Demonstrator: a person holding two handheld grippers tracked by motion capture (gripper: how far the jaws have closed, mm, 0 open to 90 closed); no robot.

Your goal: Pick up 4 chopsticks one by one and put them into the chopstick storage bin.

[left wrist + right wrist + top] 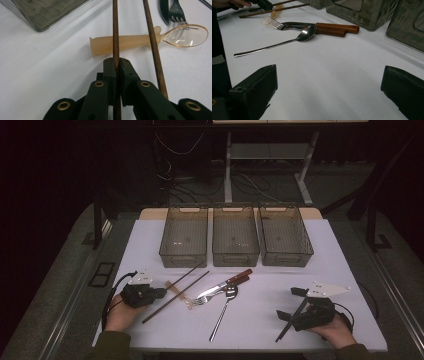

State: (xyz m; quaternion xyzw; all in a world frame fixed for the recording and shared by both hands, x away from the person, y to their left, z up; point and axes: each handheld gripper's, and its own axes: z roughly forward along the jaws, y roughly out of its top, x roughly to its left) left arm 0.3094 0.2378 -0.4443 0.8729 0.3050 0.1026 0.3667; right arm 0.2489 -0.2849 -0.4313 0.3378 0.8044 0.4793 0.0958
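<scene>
Left gripper view: left tool (116,65) clamps one chopstick (115,30); right tool (329,92) gapes wide, empty.

1. a white table (320,270) takes up the middle of the high view, with a bare wooden strip along its upper edge.
2. three smoky see-through bins (235,240) stand side by side along the upper middle of the tabletop.
3. two dark wooden chopsticks (187,286) lie slanted at centre left, crossing over a plastic spoon (150,38) with a pale handle and clear amber bowl.
4. a knife (235,280) and a fork (200,300), both wooden-handled, lie together just below the middle bin.
5. a long metal spoon (222,310) lies slanted at centre, its bowl touching the knife and fork.
</scene>
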